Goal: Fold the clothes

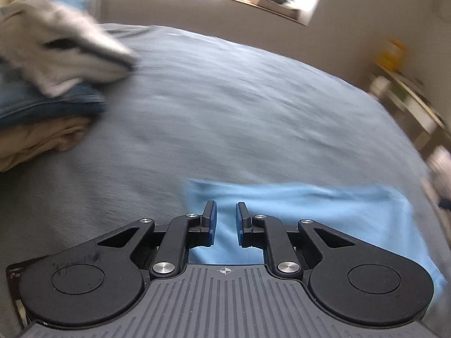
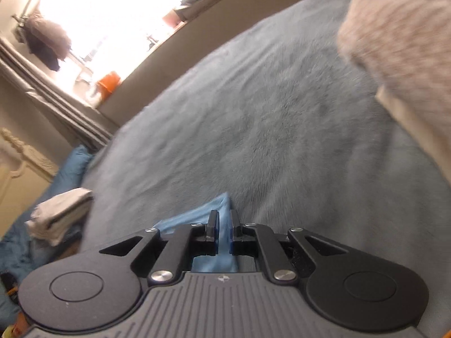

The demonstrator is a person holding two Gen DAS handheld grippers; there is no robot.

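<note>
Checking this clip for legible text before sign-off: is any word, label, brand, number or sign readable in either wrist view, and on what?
No text can be read.
Dark tag beside the left gripper: small print, too blurred to read.
Crosshair mark on that gripper's body: a symbol, no letters.

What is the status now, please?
Left gripper open above light blue cloth. Right gripper open, cloth edge between jaws. Folded stack clear.

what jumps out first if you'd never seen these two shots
The light blue cloth lies flat on the grey-blue bed cover, right under both pairs of jaws. Next, the stack of folded clothes at the left edge of the left wrist view. The glaring window fills the right view's upper left.
</note>
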